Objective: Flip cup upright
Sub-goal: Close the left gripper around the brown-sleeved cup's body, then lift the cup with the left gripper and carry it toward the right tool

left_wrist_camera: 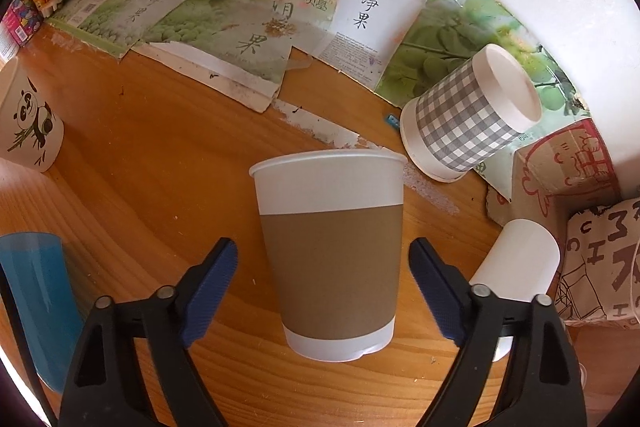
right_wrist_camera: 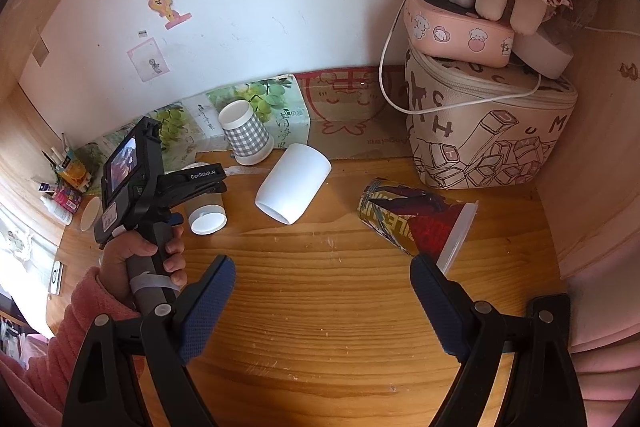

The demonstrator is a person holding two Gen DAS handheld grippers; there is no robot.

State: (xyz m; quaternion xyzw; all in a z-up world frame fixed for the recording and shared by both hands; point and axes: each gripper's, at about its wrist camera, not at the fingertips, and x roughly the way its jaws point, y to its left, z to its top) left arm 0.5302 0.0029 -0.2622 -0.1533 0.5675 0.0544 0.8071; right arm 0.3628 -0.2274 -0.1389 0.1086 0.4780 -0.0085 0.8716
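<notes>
Brown-sleeved cup [left_wrist_camera: 330, 255] lay on its side on the wooden table [left_wrist_camera: 160, 167], between the spread fingers of our left gripper [left_wrist_camera: 323, 287], which did not touch it. We judged it best to centre the jaws on the sleeve, close gently so the paper kept its shape, then rotate. Our right gripper [right_wrist_camera: 322, 301] hung wide open over bare wood, holding nothing.
</notes>
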